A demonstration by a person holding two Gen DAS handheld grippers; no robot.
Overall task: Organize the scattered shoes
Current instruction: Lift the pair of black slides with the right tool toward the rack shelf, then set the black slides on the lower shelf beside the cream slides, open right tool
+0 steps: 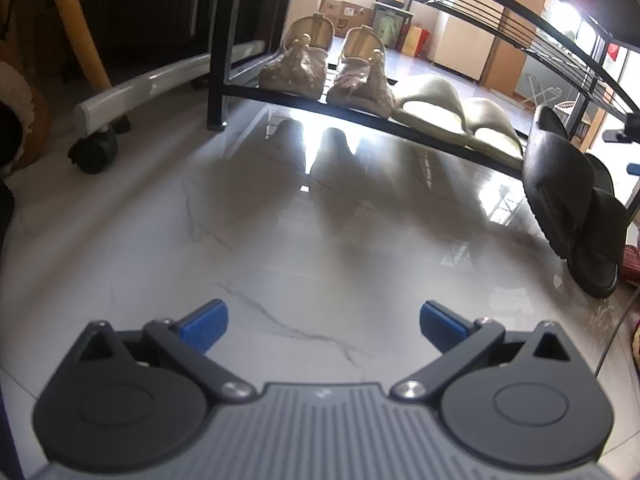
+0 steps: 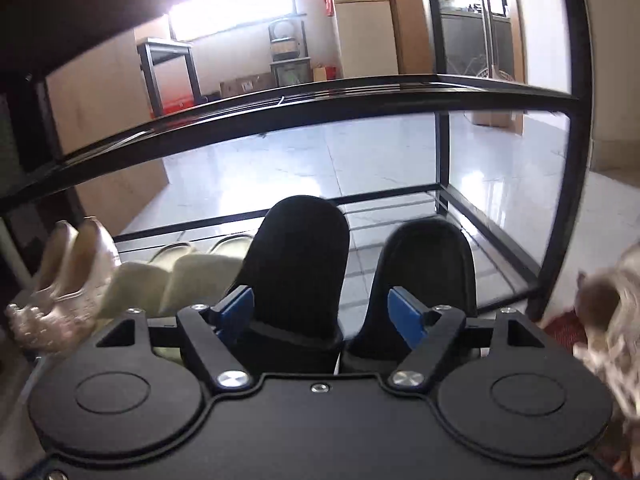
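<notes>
A blurred fluffy thing (image 2: 612, 320) was cut off at the right. Both grippers, left (image 1: 323, 326) and right (image 2: 320, 316), stood open, empty, over marble floor (image 1: 280, 260); black slippers (image 2: 304, 264) sat on the rack (image 2: 320, 100).

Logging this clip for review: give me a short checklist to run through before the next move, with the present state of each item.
1. Right claw open: ok; blue pads stand apart, not pressing the slippers.
2. Black slippers side by side on the rack's bottom shelf: ok.
3. Black slippers fully settled flat: not ok; in the left wrist view they lean out over the shelf edge.
4. Left claw empty and open over the floor: ok.
5. Beige slippers and glitter shoes paired on the shelf: ok.
6. More shoes left to collect: cannot tell.
</notes>
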